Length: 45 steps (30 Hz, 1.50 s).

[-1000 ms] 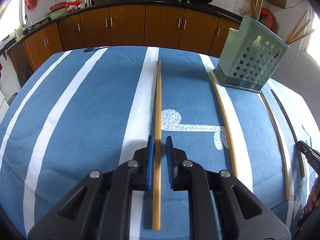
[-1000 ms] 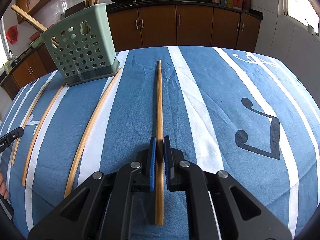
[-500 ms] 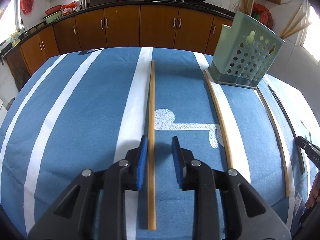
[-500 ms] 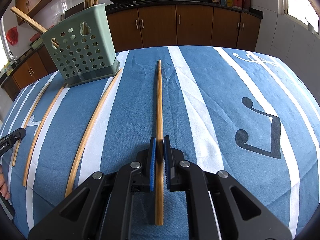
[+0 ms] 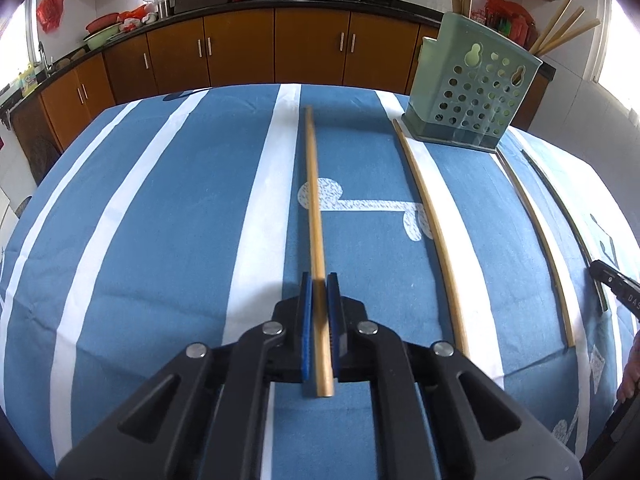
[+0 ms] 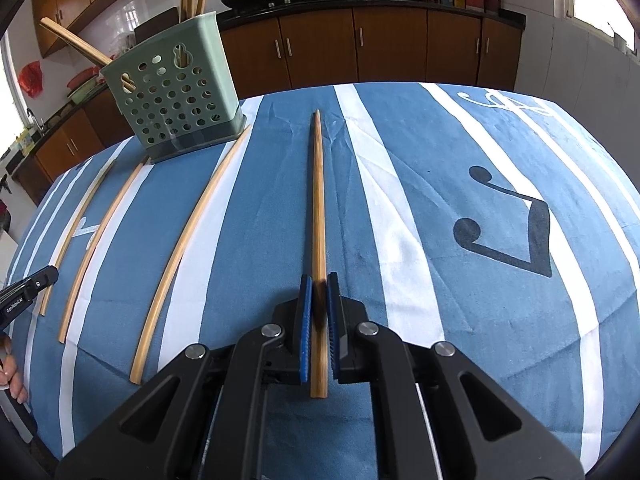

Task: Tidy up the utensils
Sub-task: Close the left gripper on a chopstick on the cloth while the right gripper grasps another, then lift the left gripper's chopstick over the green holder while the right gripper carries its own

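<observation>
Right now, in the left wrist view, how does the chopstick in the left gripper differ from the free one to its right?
The gripped chopstick is clamped between the blue pads of the left gripper; the free chopstick lies loose on the cloth. The gripped chopstick's far tip stops apart from the green holder; the free chopstick's tip reaches its base. Both are pale wood, pointing toward the cabinets.

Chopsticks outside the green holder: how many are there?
4. The left gripper grips one chopstick, the right gripper another chopstick; two loose chopsticks lie between them, near the green holder. Others stand inside it.
</observation>
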{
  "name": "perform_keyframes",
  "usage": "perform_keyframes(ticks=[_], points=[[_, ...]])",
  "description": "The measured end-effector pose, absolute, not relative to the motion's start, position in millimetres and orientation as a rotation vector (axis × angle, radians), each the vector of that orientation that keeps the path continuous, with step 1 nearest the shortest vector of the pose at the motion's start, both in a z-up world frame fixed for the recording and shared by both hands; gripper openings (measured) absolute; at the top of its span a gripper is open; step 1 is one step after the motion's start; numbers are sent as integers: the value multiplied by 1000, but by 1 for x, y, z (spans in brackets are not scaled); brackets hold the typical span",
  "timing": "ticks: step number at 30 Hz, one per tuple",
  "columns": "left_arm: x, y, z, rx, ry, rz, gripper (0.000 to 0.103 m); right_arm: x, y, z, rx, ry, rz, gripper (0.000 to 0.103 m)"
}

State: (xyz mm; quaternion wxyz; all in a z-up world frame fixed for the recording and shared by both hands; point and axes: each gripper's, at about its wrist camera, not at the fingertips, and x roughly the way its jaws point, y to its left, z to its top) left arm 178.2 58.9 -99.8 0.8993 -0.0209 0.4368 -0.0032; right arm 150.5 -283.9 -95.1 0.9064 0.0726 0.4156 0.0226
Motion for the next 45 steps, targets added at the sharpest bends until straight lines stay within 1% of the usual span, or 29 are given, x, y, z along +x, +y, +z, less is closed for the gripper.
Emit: perform_keyframes(ticks=[5,14,24,33,37,45], points=[[172,64,-80,-60,847,-15,8,140,-296,-64,181,734,42,8],[162,72,-12,-118,641,-21,8,133,-312,-13,224,545,22,7],[155,72,33,-141,513,-34,8,130,-314,15,244,441,19,7],[155,68,49,-123,488,-44,8,133,-309,32,220,405,18,7],[157,62,69,-97,460,-81,7,138,-306,57,205,367,38,7],[158,41,124,-100,384,-191,7,135,-296,118,244,244,144,7]])
